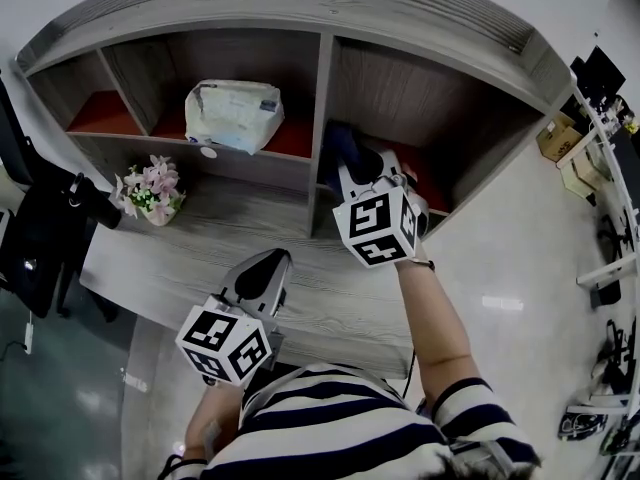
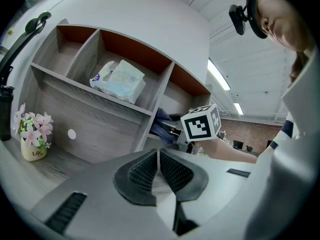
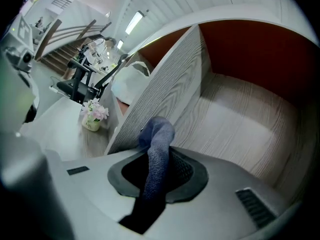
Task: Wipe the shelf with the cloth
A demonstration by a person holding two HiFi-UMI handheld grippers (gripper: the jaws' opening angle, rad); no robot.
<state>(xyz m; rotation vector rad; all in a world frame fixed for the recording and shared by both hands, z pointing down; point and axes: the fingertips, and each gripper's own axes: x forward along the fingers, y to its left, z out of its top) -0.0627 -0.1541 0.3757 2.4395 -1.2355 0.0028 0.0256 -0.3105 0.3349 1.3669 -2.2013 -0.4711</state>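
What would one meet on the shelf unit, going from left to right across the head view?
flower pot → white package → blue cloth

Wears a short-sleeved shirt (image 1: 350,438) striped dark and white. Shows left gripper (image 2: 158,159) and right gripper (image 3: 162,156) alike — pale grey shells, dark ribbed pads (image 2: 142,176), white cubes (image 1: 378,226) bearing black square markers.

Right tongs (image 1: 352,164) with blue cloth (image 1: 338,142) sat in shelf's (image 1: 321,78) right compartment, left tongs (image 1: 278,259) over tabletop (image 1: 160,268).
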